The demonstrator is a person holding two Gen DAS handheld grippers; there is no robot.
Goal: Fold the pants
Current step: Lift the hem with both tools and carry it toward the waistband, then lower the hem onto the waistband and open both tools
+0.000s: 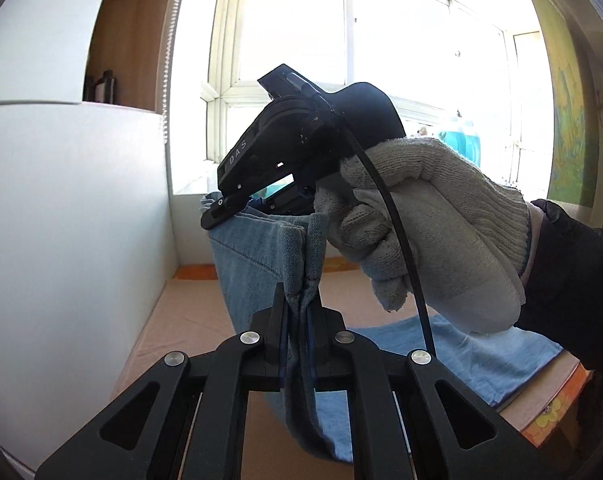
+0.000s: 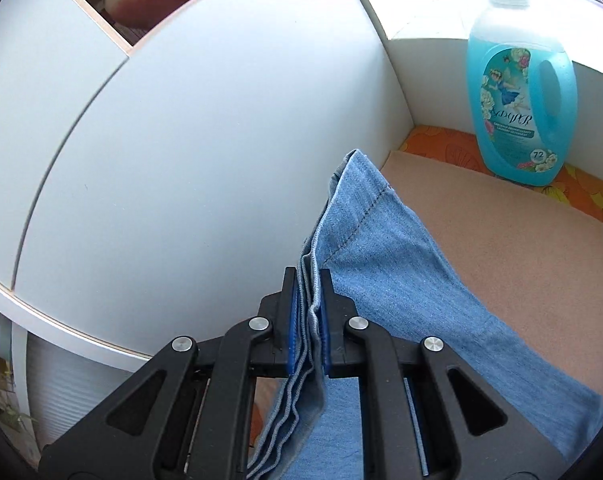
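Between the fingers of the left gripper (image 1: 300, 312), nearest the left wrist camera, a bunched edge of the pants (image 1: 257, 264) is clamped tight, the denim layers standing on edge and running straight away from the lens. From that pinch the cloth rises up and forward to the right gripper (image 1: 225, 210), held by a gloved hand (image 1: 421, 232), whose tips also sit closed on the upper edge of the same fabric. So the held edge stretches taut between the two tools, its long axis pointing away from the left camera and slightly upward, while the rest of the pants hangs down and trails onto the table (image 1: 173, 320) at the right. Seen from the right wrist, the right gripper (image 2: 310, 304) is likewise clamped on several stacked denim edges, blue pads pressing both sides; the pants (image 2: 381, 248) run forward and a little right to a stitched corner, then drape down to the right over the table (image 2: 501, 232). Farther back a blue detergent bottle (image 2: 517, 92) stands upright on an orange floral cloth (image 2: 441, 144) near a white cabinet (image 2: 181, 140).
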